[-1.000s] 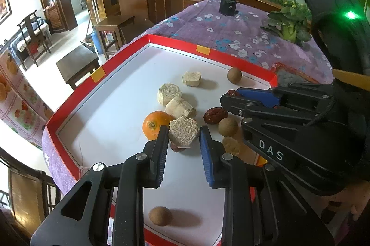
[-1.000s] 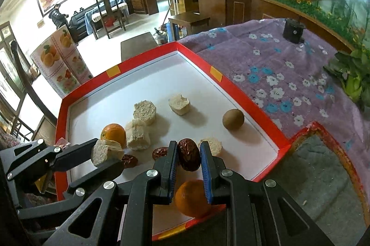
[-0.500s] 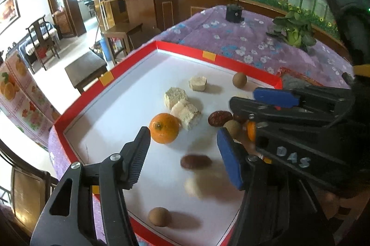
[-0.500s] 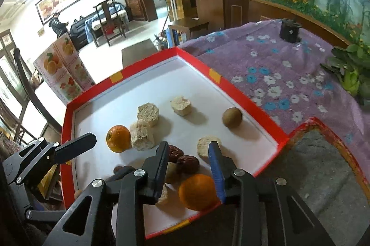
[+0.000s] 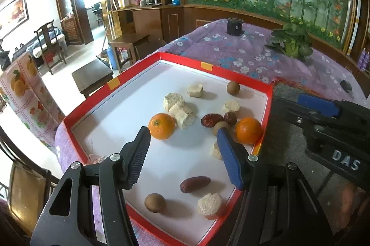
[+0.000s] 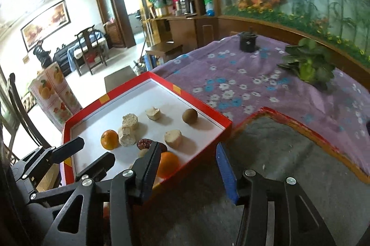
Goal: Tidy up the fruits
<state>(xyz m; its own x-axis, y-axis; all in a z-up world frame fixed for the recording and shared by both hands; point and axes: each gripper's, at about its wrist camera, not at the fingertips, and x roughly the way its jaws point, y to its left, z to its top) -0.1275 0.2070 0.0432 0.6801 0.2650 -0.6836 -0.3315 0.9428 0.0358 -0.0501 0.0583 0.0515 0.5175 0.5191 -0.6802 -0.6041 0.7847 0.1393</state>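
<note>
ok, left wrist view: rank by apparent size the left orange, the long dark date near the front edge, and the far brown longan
1. left orange, clearly largest.
2. long dark date, though it lies nearer the camera, which inflates it.
3. far brown longan, smallest as seen, but farthest away, so its true size against the date is unsure.

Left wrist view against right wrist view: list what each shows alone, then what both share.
Left wrist only: the near date, a brown round fruit and a pale chunk at the tray's near edge. Right wrist only: the grey mat's full spread. Both: two oranges, the plant, both grippers open.
</note>
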